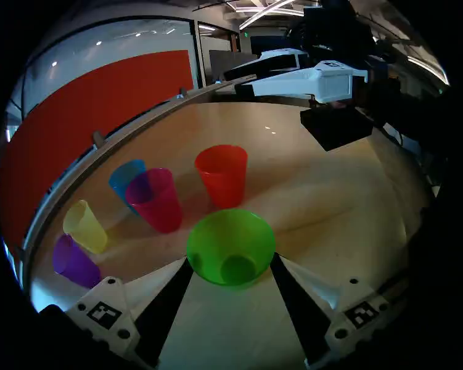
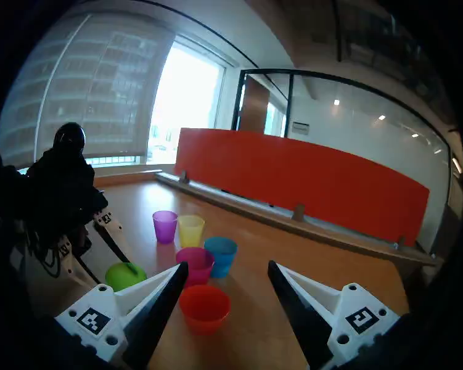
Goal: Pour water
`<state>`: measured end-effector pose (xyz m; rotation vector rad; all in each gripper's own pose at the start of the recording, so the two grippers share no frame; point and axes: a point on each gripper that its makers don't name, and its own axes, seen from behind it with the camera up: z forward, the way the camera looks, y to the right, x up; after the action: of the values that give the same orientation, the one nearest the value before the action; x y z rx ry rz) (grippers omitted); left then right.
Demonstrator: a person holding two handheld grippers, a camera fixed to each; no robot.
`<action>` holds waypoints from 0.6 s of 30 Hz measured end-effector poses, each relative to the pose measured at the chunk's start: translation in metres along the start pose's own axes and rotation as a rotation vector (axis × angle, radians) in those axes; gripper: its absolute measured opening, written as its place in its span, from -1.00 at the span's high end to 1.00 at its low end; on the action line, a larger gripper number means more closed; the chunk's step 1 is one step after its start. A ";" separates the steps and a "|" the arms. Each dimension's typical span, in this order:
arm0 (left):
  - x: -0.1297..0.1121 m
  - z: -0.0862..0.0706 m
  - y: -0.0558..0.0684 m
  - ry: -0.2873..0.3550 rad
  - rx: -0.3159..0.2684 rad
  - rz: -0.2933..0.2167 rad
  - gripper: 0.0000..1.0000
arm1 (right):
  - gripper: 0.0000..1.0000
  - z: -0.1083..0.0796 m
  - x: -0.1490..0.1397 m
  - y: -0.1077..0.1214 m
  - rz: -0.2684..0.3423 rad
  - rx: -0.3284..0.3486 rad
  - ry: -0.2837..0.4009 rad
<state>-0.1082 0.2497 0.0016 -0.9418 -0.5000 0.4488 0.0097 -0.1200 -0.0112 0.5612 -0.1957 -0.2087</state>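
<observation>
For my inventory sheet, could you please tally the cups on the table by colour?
green cup: 1
red cup: 1
pink cup: 1
blue cup: 1
yellow cup: 1
purple cup: 1
Total: 6 cups

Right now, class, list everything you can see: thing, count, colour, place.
green cup: 1, green, nearest, held
red cup: 1, red, just beyond it
pink cup: 1, pink, left of red
blue cup: 1, blue, beside pink
yellow cup: 1, yellow, near table edge
purple cup: 1, purple, beside yellow
table: 1, light wood, under cups
panel: 1, red, along table edge
left gripper: 1, white, shut on green cup
right gripper: 1, white, open
</observation>
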 end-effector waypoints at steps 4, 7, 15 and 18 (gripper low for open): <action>0.002 0.001 0.001 0.009 -0.006 -0.008 -0.81 | -1.00 0.001 -0.002 0.000 -0.001 0.002 -0.005; 0.004 0.003 0.000 0.018 -0.004 -0.013 -0.81 | -1.00 0.001 -0.002 0.000 0.000 0.003 -0.004; 0.002 0.005 -0.005 0.023 0.009 -0.042 -0.79 | -1.00 0.003 -0.002 0.000 -0.001 0.002 -0.001; 0.001 0.005 -0.005 0.023 0.000 -0.053 -0.78 | -1.00 0.003 -0.002 -0.001 -0.001 0.004 0.000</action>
<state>-0.1093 0.2512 0.0082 -0.9303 -0.5030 0.3898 0.0074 -0.1217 -0.0094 0.5651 -0.1961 -0.2098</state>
